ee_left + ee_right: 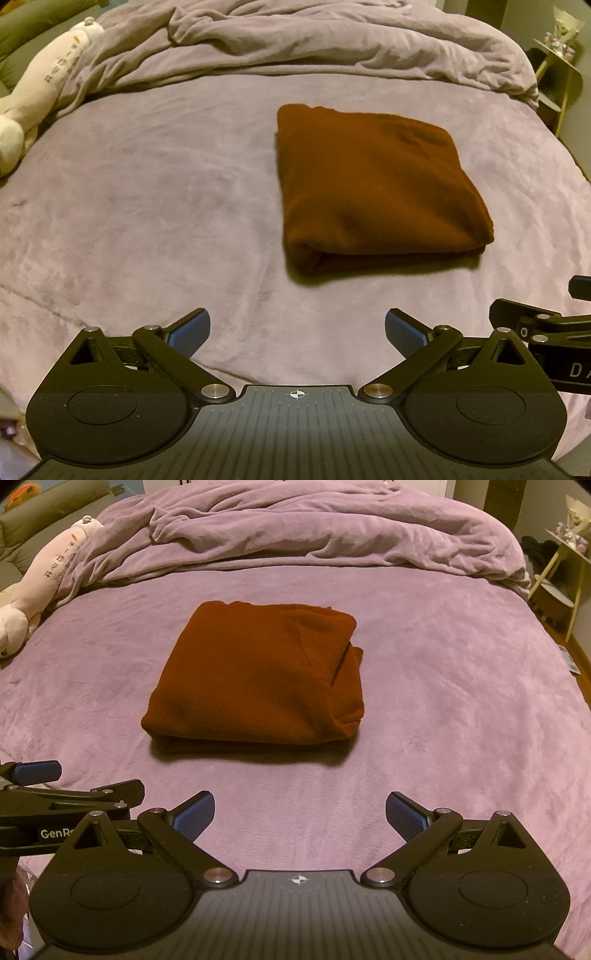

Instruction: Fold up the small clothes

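Observation:
A rust-brown garment point(376, 184) lies folded into a thick rectangle on the purple bed cover point(147, 221); in the right wrist view the same garment point(258, 679) sits straight ahead. My left gripper point(297, 332) is open with nothing between its blue pads, hanging back from the garment's near edge and a little to its left. Held short of the near fold, my right gripper point(300, 814) is also open and empty. Each gripper shows at the edge of the other's view. Nothing touches the cloth.
A rumpled purple duvet point(314, 528) is heaped across the far end of the bed. A long pale plush toy point(40, 579) lies along the left edge. A small side table point(565, 576) with trinkets stands off the bed's right side.

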The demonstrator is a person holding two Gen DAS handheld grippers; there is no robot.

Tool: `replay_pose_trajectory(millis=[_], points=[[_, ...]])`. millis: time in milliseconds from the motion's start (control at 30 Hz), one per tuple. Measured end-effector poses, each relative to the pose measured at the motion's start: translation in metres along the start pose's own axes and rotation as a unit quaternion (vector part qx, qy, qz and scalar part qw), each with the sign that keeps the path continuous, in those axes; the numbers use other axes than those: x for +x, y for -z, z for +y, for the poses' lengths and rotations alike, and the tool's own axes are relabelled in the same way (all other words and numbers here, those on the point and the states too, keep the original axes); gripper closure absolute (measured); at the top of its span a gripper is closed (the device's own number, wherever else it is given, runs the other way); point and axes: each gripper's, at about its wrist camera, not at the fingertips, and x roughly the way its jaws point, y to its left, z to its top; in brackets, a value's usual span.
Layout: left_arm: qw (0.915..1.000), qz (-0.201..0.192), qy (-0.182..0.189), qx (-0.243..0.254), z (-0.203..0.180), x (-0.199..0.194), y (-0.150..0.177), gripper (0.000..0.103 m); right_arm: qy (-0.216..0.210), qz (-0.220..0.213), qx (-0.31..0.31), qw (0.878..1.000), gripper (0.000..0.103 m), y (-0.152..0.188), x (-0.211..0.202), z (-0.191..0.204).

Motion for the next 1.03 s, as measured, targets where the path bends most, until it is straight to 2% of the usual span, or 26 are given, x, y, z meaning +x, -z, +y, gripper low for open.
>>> replay_pose_trajectory(millis=[1033], points=[[0.9997,-0.006,-0.014,0.021,-0.01,-0.0046,0.0018,0.0,0.003,-0.006,-0.004,1.0,0.004,0.0019,-0.0052,0.0001]])
